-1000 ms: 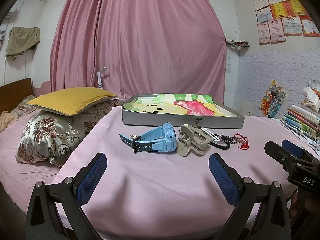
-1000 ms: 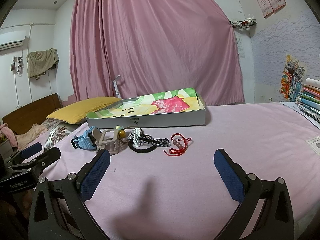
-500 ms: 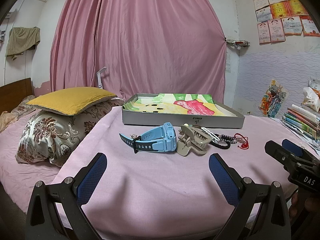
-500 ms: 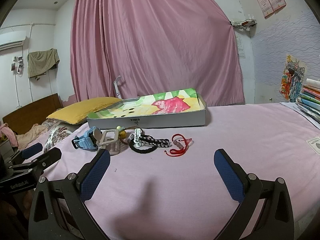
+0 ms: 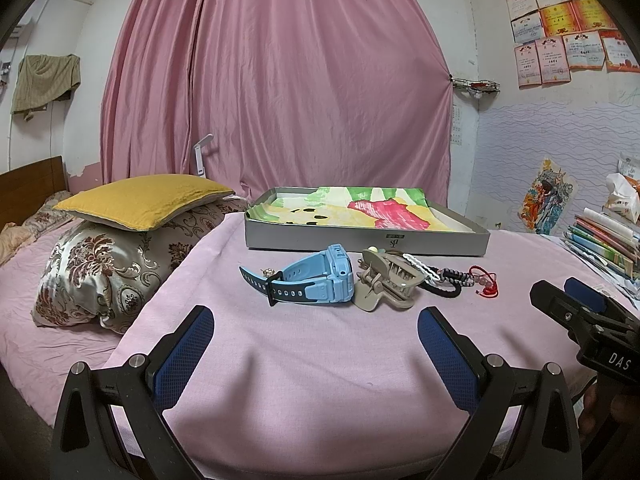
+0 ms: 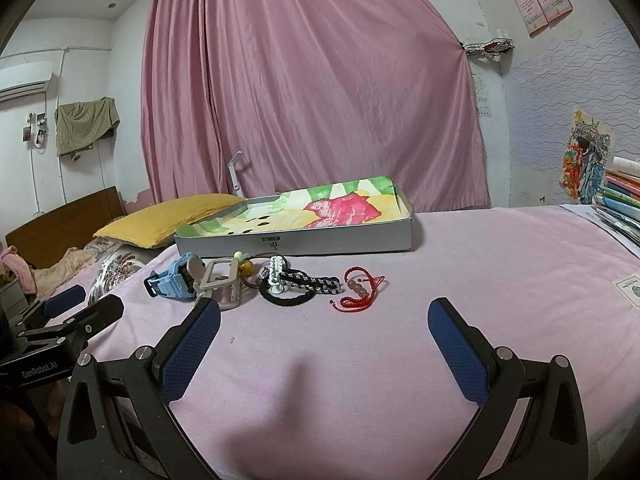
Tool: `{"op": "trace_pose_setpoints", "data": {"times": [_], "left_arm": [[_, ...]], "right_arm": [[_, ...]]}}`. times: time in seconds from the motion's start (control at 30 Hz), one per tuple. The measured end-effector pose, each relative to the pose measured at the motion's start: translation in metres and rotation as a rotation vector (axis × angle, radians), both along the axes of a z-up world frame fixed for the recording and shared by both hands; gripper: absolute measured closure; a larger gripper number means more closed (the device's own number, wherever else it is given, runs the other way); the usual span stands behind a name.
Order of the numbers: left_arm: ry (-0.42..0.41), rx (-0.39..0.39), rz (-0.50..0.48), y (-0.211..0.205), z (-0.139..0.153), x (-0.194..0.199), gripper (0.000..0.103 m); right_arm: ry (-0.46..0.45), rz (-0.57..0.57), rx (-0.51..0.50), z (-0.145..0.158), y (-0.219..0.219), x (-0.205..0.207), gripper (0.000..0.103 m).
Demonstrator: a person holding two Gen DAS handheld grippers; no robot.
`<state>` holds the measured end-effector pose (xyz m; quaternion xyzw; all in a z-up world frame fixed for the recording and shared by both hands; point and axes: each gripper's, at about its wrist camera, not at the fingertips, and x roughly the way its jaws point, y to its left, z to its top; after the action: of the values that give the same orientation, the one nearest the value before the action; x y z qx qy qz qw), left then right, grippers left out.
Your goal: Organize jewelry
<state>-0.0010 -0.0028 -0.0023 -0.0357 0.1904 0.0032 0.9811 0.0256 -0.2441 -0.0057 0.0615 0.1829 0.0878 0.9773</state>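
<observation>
Jewelry sits bunched just before the tray's (image 5: 366,240) front wall: watch (image 5: 316,282), clip (image 5: 386,280), red bracelet (image 6: 358,288). Left gripper (image 5: 316,346) and right gripper (image 6: 324,342) both gape wide, empty, over bare pink cloth (image 6: 500,272).

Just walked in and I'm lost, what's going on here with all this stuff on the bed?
A person holds two grippers, both open and empty, over a pink bedspread. The left gripper faces a blue watch and a beige hair clip; the right gripper faces a black-and-white braided bracelet and a red cord bracelet. The grey box behind holds no jewelry yet.
</observation>
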Motion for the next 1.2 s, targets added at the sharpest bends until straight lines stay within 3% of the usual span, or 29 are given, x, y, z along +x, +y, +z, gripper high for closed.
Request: {"op": "trace_pose_setpoints", "data": {"times": [0.83, 1.03, 1.2], "left_arm": [[0.002, 0.000, 0.002, 0.000, 0.000, 0.000, 0.001], [0.014, 0.012, 0.014, 0.000, -0.002, 0.005, 0.001], [0.050, 0.002, -0.034, -0.003, 0.002, 0.014, 0.001]], "right_arm": [[0.007, -0.004, 0.008, -0.002, -0.001, -0.001, 0.001], [0.034, 0.001, -0.029, -0.001, -0.003, 0.007, 0.001], [0.071, 0.004, -0.035, 0.003, -0.015, 0.017, 0.001]]}}
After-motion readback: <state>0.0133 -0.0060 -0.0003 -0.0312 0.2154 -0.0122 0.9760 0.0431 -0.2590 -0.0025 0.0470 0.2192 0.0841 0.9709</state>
